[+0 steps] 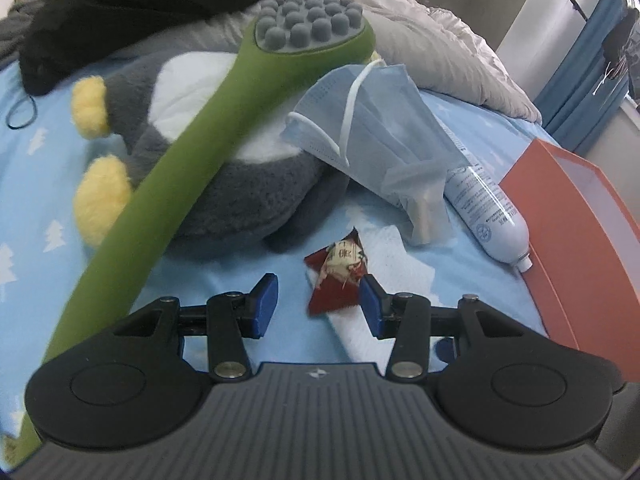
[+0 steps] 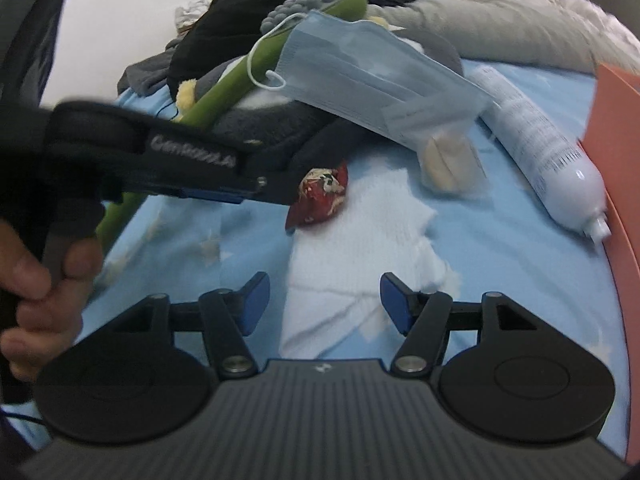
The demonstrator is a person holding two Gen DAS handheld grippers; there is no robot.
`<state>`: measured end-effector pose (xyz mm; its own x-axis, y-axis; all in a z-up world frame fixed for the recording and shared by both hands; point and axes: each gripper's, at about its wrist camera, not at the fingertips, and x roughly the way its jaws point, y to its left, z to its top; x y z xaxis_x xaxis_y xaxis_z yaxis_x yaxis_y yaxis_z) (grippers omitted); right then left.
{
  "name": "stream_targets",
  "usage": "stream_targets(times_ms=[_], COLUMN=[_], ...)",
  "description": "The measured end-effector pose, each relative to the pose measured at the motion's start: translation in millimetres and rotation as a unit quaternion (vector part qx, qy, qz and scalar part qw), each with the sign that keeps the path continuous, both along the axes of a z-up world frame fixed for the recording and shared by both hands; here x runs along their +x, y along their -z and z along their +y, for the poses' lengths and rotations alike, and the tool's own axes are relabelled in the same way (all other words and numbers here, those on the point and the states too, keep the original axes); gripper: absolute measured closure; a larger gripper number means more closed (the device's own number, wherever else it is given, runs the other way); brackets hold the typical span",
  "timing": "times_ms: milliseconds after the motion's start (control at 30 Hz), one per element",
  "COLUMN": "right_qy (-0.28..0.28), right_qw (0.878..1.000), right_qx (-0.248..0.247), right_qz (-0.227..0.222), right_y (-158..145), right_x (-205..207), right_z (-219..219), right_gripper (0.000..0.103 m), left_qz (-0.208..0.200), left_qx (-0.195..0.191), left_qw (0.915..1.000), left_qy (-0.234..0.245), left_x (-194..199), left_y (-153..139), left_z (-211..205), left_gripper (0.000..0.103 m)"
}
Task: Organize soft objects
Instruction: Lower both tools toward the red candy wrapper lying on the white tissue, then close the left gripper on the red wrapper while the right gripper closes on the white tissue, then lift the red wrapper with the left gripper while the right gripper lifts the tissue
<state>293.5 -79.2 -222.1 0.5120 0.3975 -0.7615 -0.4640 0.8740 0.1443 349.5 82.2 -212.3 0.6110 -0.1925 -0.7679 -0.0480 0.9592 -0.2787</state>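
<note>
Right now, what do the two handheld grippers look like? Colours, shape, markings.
Both match: left gripper and right gripper have blue pads on black scissor linkages with silver pivot pins, two round black housings, and a ribbed grey body with a small white logo. The left one's side carries white lettering, too blurred to read. A bare hand holds its handle.

Left gripper (image 1: 318, 302): black linkage arms, 2 blue pads, silver pivot screws, ribbed grey body; right gripper (image 2: 324, 300) identical.

Even soft indoor light, faint shadows, fisheye-bent edges, right wrist view motion-blurred throughout
</note>
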Motion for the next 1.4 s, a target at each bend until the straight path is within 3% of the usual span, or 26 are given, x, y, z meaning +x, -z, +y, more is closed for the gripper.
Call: stream_targets(times_ms=[167, 267, 500, 767, 867, 1033, 1400], right_qy=[-0.004, -0.001, 0.006, 0.001, 0.003, 0.004, 0.016], right_qw=[1.0, 1.0, 0.999, 0.999, 0.999, 0.999, 0.999], right_qx=[-0.013, -0.019, -0.034, -0.039, -0.035, -0.033, -0.024], right_qz=[0.011, 0.006, 0.005, 0.003, 0.005, 0.01, 0.026], right_y=[18.1, 21.1, 20.5, 18.3, 18.5, 15.9, 1.8], right_x=[11.5, 12.0, 15.5, 12.0, 10.6, 9.6, -7.6], right_z=[5.0, 6.3, -2.3, -4.0, -5.8, -8.3, -20.1], right_gripper=[0.042, 0.049, 0.086, 0.089, 0.089, 0.09, 0.095], left_qz=[0.006, 0.011, 0.01, 0.015, 0.023, 0.026, 0.007], left_qx=[-0.021, -0.032, -0.07, -0.061, -0.047, -0.033, -0.037], left_qw=[0.9997, 0.9993, 0.9973, 0.9973, 0.9976, 0.9982, 0.999], left_qy=[0.011, 0.015, 0.021, 0.037, 0.045, 0.043, 0.025], left_x=[16.6, 22.7, 24.4, 37.1, 42.0, 41.1, 6.3], left_y=[9.7, 15.1, 18.8, 19.4, 23.5, 23.2, -14.7], left_z=[-4.8, -10.3, -22.6, -46.2, -54.1, -56.3, -51.8], left_gripper=[0.052, 0.05, 0.048, 0.05, 0.063, 0.066, 0.068])
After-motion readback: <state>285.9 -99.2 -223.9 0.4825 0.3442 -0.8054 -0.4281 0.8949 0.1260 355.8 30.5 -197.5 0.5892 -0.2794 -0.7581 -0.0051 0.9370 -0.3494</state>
